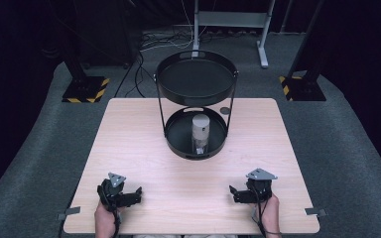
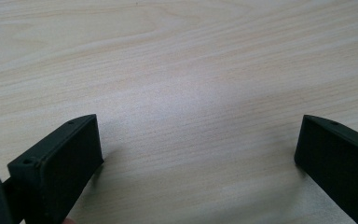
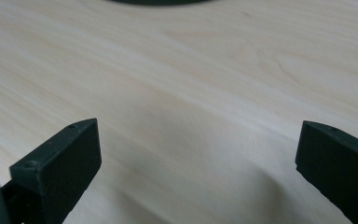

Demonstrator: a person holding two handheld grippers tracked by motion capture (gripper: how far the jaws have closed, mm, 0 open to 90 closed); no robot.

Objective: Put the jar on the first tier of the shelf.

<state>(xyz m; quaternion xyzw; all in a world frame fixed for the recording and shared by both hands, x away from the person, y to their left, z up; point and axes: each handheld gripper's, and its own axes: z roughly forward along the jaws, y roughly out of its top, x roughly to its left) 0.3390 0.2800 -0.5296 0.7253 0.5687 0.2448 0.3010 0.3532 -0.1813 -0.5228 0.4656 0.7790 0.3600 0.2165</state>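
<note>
While both grippers rest near table's front edge, grey upright cylindrical canister (image 1: 200, 130) is seen deposited in lower tray of black two-tier round metal stand (image 1: 196, 148). Left gripper (image 1: 138, 194) and right gripper (image 1: 231, 194) noted wide apart, nothing held. Placement judged complete; little left.

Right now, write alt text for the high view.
A black two-tier tray stand sits mid-table with a grey cylinder on its lower tray. Near the table's front edge, the left tool and right tool rest open, empty.

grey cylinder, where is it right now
In the high view the grey cylinder stands upright in the lower tray of the black two-tier stand, mid-table, directly beneath the upper tray.
</note>
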